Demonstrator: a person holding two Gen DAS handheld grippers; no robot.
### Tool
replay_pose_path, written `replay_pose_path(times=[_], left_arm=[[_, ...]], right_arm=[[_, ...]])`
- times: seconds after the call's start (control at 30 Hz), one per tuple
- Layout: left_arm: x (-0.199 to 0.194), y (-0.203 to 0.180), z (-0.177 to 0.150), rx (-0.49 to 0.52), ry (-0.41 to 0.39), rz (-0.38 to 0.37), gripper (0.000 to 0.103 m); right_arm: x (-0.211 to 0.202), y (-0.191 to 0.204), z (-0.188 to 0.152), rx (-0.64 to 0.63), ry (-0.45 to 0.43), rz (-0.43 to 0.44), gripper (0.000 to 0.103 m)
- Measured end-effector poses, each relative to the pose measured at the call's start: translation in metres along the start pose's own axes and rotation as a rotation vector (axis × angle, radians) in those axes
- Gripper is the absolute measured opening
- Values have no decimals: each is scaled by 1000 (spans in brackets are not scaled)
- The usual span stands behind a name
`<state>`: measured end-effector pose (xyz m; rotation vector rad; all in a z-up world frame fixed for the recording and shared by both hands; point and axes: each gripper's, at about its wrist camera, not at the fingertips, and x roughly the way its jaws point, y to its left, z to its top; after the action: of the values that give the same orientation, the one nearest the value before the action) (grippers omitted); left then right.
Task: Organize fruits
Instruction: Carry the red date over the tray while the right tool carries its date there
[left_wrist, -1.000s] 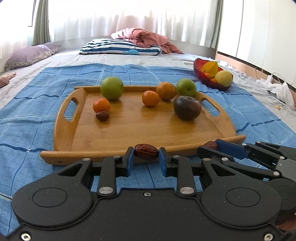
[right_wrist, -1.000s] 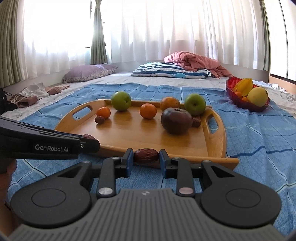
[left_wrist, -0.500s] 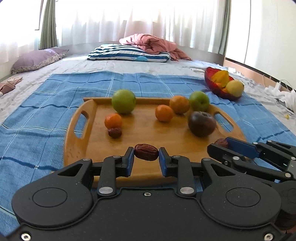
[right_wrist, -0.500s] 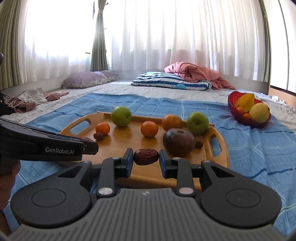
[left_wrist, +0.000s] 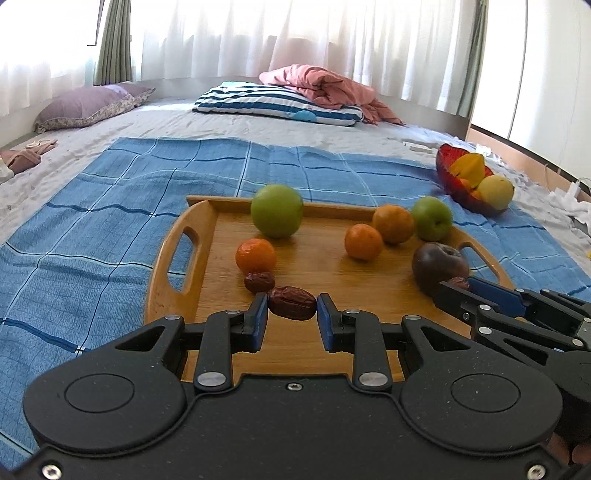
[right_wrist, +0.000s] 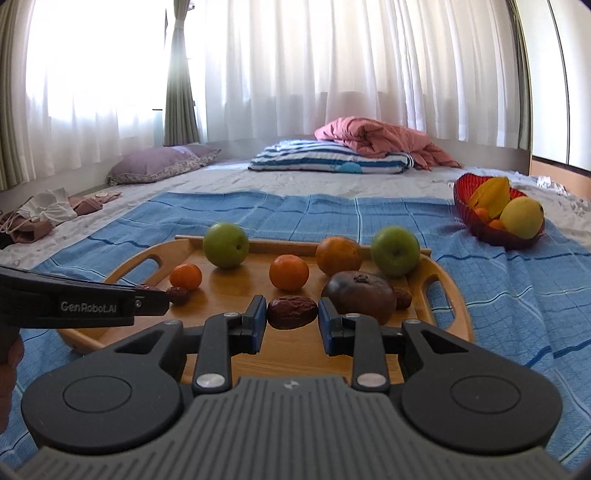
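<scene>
Dates look light, wrinkled and soft, so a gentle end-to-end pinch suits. Left gripper (left_wrist: 291, 312) is clamped on a date (left_wrist: 291, 307), right gripper (right_wrist: 291, 316) on another (right_wrist: 291, 312), both over the tray's (left_wrist: 168, 254) near part. Against the earlier frame, both have advanced from its front rim inward.

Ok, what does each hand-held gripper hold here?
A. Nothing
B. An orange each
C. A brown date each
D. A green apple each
C: the left hand-held gripper pinches a wrinkled brown date over the wooden tray, and the right hand-held gripper pinches another date.
</scene>
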<state>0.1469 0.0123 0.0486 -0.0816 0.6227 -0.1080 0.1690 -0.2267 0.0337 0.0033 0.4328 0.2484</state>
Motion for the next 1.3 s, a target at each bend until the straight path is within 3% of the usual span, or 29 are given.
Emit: replay_pose_path(times=[0.37, 1.3], left_arm=[[21, 2, 0, -7, 28, 20, 27], [44, 5, -1, -10, 60, 41, 27]], right_arm=[[32, -5, -1, 88, 70, -17, 37], [55, -3, -1, 82, 113, -31, 38]])
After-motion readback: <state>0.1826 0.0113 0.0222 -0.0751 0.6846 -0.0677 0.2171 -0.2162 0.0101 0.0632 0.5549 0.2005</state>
